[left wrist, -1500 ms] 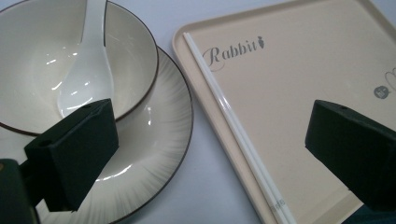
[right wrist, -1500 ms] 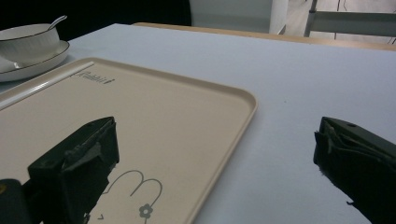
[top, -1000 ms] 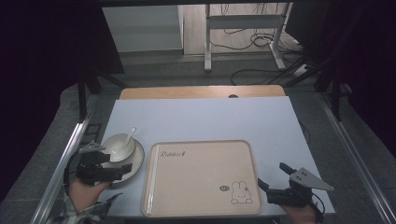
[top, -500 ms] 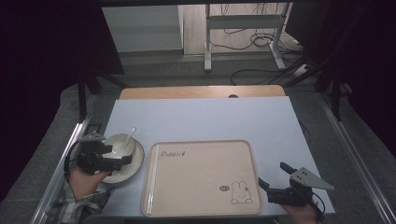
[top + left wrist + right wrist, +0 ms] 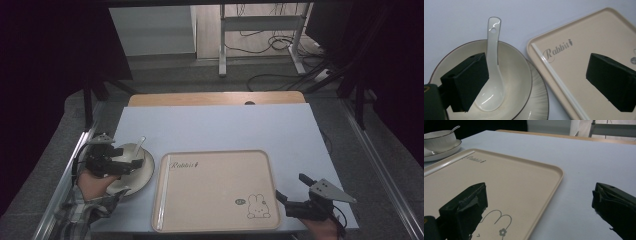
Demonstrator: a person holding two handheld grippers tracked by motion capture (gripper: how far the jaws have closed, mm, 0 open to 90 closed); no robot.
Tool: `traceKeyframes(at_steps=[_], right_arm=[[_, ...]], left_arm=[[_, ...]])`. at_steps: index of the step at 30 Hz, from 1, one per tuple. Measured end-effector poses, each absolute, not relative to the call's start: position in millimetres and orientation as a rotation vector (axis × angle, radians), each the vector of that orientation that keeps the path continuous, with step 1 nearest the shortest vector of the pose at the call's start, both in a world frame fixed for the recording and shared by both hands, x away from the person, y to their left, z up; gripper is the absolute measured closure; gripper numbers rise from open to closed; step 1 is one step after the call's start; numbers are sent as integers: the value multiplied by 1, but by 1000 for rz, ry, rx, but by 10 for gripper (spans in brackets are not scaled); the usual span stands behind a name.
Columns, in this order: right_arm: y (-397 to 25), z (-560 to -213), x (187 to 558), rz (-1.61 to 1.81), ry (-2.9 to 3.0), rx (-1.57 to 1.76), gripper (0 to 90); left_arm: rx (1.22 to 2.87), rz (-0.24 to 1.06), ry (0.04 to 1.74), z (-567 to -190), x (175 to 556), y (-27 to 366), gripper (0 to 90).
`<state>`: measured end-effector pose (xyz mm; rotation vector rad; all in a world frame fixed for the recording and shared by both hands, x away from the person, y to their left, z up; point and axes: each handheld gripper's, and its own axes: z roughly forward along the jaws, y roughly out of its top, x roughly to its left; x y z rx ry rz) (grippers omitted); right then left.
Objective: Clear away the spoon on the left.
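A cream bowl (image 5: pixel 131 149) with a dark rim stands on a ribbed plate (image 5: pixel 142 177) at the table's left. A white ceramic spoon (image 5: pixel 139 144) lies in it, handle pointing away. My left gripper (image 5: pixel 127 157) hovers open over them. In the left gripper view one jaw is inside the bowl (image 5: pixel 516 72) beside the spoon (image 5: pixel 492 75), the other over the tray (image 5: pixel 579 50); the left gripper (image 5: pixel 537 62) holds nothing. The beige rabbit tray (image 5: pixel 215 190) lies at the centre front. My right gripper (image 5: pixel 292 189) is open at its right edge, one jaw over the tray (image 5: pixel 511 177).
The pale blue table (image 5: pixel 225 125) stretches back to a wooden strip (image 5: pixel 215 98). Metal rails run along both sides. A desk frame and cables stand on the floor beyond. The right gripper view shows the bowl (image 5: pixel 440 138) far off at left.
My left gripper has moved forward from the plate's near edge to over the bowl, one jaw now inside it. The right gripper has stayed put.
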<state>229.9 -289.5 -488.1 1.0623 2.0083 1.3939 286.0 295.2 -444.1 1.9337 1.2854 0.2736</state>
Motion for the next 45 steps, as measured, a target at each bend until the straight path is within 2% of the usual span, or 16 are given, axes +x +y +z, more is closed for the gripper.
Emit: traceKeyframes(at_steps=[8, 25, 29, 45], right_arm=[[-292, -486, 230, 1404, 2003, 1063, 0], [-294, -485, 229, 1403, 2001, 1060, 2], [-294, -483, 228, 1406, 1993, 1057, 1], [-296, -484, 228, 1415, 1996, 1060, 0]], left_arm=[[1909, 288, 1273, -447, 293, 291, 51], [1965, 328, 1237, -451, 316, 284, 81], [1959, 284, 1239, -453, 321, 285, 89], [2027, 298, 1200, -460, 334, 277, 101]])
